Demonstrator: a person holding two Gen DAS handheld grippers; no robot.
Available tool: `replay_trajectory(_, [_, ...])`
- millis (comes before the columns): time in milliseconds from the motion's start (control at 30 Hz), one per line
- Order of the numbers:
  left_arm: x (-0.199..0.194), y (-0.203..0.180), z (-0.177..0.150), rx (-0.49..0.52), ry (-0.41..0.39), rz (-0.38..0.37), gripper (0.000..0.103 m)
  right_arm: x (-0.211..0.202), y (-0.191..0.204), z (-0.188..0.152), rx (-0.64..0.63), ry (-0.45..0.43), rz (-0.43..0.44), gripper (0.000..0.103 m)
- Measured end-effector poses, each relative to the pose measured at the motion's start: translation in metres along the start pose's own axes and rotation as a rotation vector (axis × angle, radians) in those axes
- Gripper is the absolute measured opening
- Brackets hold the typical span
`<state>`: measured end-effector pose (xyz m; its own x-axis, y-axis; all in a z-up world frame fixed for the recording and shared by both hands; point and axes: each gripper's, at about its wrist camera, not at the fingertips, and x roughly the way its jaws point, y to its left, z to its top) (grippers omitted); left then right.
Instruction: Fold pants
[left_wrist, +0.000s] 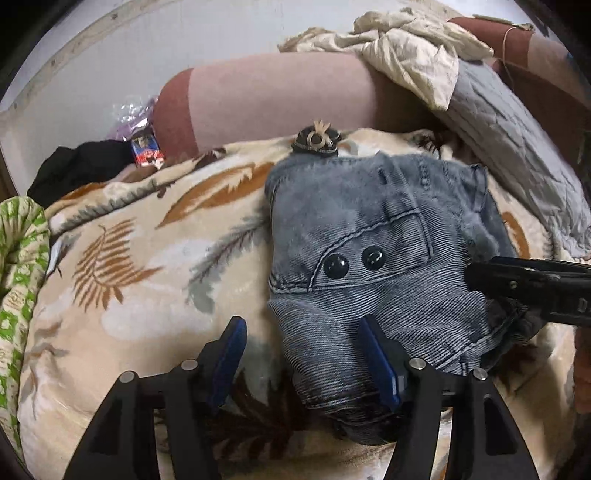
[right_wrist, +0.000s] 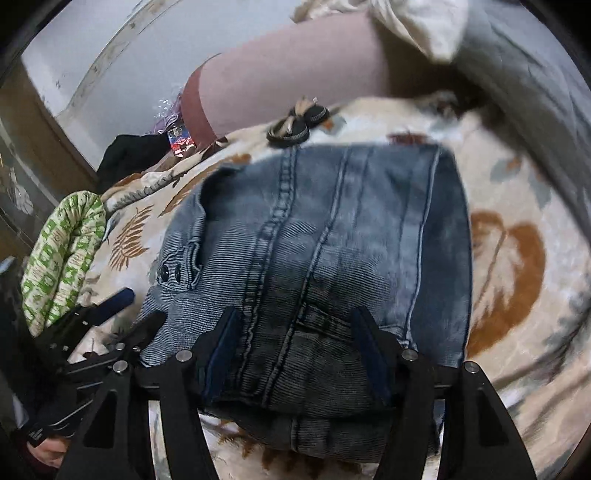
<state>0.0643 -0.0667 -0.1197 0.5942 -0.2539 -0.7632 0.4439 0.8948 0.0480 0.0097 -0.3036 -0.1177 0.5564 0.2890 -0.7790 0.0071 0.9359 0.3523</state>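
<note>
Pants (right_wrist: 317, 236) lie folded on the leaf-print blanket (left_wrist: 122, 266), under both our spread, empty claws; left claw (left_wrist: 303, 354) straddles their near-left edge, right claw (right_wrist: 295, 347) their middle, so lifting off carelessly could snag and undo the fold

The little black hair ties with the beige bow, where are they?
The black hair ties lie on the leaf-print blanket, just beyond the folded grey denim pants.

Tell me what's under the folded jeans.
The folded jeans lie on a cream blanket printed with brown and grey leaves, which shows all around them. The blanket directly beneath is covered, so anything else lying under the jeans cannot be seen.
</note>
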Motion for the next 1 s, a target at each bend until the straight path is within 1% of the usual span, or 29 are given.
replay_trajectory(100, [0.006, -0.01, -0.003, 0.061, -0.004, 0.052, 0.068, 0.006, 0.005, -0.005, -0.04, -0.016, -0.039, 0.064])
replay_trajectory(167, [0.009, -0.013, -0.005, 0.066, -0.002, 0.069, 0.068, 0.01, 0.01, -0.006, -0.077, -0.029, -0.074, 0.065])
replay_trajectory(233, [0.004, -0.007, -0.002, 0.035, -0.008, 0.046, 0.068, 0.008, 0.012, -0.005, -0.09, -0.037, -0.086, 0.066])
replay_trajectory(300, [-0.006, 0.003, 0.001, -0.028, -0.017, 0.013, 0.068, 0.0, 0.007, 0.0, -0.045, -0.049, -0.054, 0.066])
replay_trajectory(333, [-0.011, 0.005, 0.003, -0.044, -0.023, 0.01, 0.068, -0.007, 0.004, 0.002, -0.01, -0.059, -0.033, 0.066])
replay_trajectory(400, [-0.024, 0.007, 0.005, -0.048, -0.054, 0.029, 0.068, -0.021, 0.003, 0.004, 0.015, -0.092, -0.021, 0.066])
replay_trajectory(467, [-0.04, 0.005, 0.007, -0.027, -0.102, 0.068, 0.069, -0.037, 0.008, 0.003, 0.003, -0.142, -0.032, 0.066])
replay_trajectory(500, [-0.048, 0.005, 0.008, -0.019, -0.126, 0.083, 0.072, -0.042, 0.012, 0.003, -0.011, -0.164, -0.04, 0.066])
replay_trajectory(533, [-0.056, 0.007, 0.008, -0.016, -0.153, 0.099, 0.078, -0.052, 0.018, 0.003, -0.039, -0.205, -0.052, 0.066])
replay_trajectory(567, [-0.061, 0.008, 0.009, -0.015, -0.176, 0.112, 0.082, -0.057, 0.022, 0.003, -0.053, -0.229, -0.059, 0.066])
replay_trajectory(633, [-0.069, 0.013, 0.013, -0.013, -0.225, 0.128, 0.082, -0.063, 0.028, 0.009, -0.072, -0.258, -0.067, 0.066])
replay_trajectory(700, [-0.069, 0.02, 0.019, -0.028, -0.238, 0.127, 0.082, -0.061, 0.029, 0.018, -0.078, -0.263, -0.059, 0.066])
replay_trajectory(767, [-0.062, 0.026, 0.025, -0.054, -0.229, 0.131, 0.082, -0.057, 0.031, 0.034, -0.105, -0.268, -0.045, 0.066])
replay_trajectory(800, [-0.055, 0.027, 0.026, -0.059, -0.209, 0.133, 0.082, -0.055, 0.032, 0.038, -0.125, -0.273, -0.044, 0.066])
replay_trajectory(867, [-0.045, 0.027, 0.026, -0.051, -0.177, 0.132, 0.082, -0.046, 0.036, 0.054, -0.174, -0.28, -0.035, 0.066])
replay_trajectory(900, [-0.039, 0.026, 0.026, -0.044, -0.157, 0.133, 0.082, -0.039, 0.035, 0.063, -0.171, -0.261, -0.02, 0.066])
replay_trajectory(933, [-0.035, 0.025, 0.024, -0.04, -0.142, 0.132, 0.082, -0.027, 0.032, 0.076, -0.153, -0.228, 0.002, 0.064])
replay_trajectory(967, [-0.032, 0.022, 0.022, -0.038, -0.132, 0.124, 0.082, -0.02, 0.031, 0.082, -0.142, -0.214, 0.013, 0.056])
replay_trajectory(1000, [-0.027, 0.022, 0.021, -0.034, -0.115, 0.105, 0.082, -0.012, 0.03, 0.091, -0.132, -0.201, 0.014, 0.051])
